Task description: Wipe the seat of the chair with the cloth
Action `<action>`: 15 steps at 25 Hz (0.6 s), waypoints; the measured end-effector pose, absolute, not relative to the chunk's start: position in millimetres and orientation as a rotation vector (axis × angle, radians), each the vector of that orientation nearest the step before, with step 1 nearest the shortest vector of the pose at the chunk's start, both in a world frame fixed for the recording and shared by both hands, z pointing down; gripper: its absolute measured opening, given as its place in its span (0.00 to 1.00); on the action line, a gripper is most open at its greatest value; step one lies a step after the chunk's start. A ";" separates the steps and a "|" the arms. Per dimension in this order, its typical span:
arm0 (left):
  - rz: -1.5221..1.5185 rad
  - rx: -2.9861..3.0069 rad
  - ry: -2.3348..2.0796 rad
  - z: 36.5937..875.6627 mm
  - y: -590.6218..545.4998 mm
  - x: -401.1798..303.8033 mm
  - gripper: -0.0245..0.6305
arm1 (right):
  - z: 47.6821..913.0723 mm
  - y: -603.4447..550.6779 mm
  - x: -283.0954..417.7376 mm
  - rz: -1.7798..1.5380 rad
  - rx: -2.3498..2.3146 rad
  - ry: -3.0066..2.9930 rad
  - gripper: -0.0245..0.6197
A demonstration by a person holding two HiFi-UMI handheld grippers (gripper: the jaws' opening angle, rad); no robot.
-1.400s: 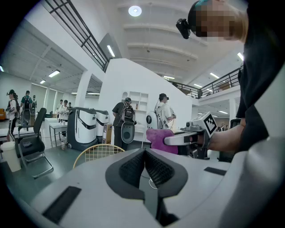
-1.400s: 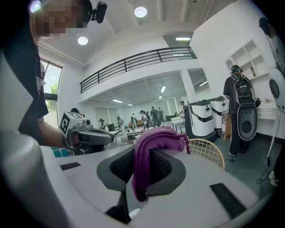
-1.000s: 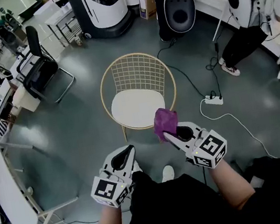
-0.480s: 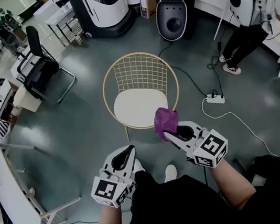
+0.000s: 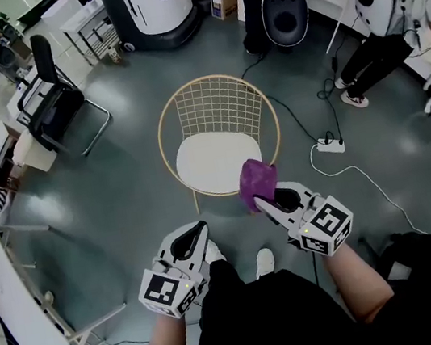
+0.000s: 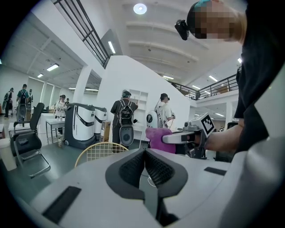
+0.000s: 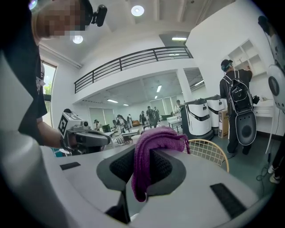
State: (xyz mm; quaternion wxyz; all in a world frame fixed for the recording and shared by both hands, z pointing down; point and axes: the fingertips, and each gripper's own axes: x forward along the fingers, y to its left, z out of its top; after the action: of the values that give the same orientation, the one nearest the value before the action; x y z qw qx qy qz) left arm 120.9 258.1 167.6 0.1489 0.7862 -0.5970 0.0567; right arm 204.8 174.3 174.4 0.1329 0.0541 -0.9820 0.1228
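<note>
1. Seen from above, a gold wire chair with a rounded back stands on a grey floor. Its white seat has nothing lying on it.
2. A purple cloth sits at the chair's front right rim, overlapping the edge of the seat in the head view. Whether it touches the chair cannot be told.
3. The right gripper is just in front of the chair's front right edge and points toward it. Its jaws are closed on the cloth, which is draped over the jaw tips and pinched between the dark pads. A loose end hangs below them.
4. The left gripper is in front of the chair's front left edge, apart from it. Its jaws are pressed together with nothing between them.
5. The person's white shoe is on the floor in front of the chair, between the two grippers.
6. To the right of the chair, a white power strip lies on the floor with its cable trailing away.
7. Well to the left of the chair and further back stands a black office chair.
</note>
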 end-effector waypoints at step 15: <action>0.147 2.287 -1.631 180.5 246.8 28.0 0.06 | 180.0 159.1 115.6 0.386 0.278 -2.823 0.15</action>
State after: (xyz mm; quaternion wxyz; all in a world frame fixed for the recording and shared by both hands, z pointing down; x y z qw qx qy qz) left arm 28.0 246.8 180.5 0.1637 0.8020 -0.5721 0.0515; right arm 115.6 159.1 180.0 0.1392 0.0960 -0.9765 0.1334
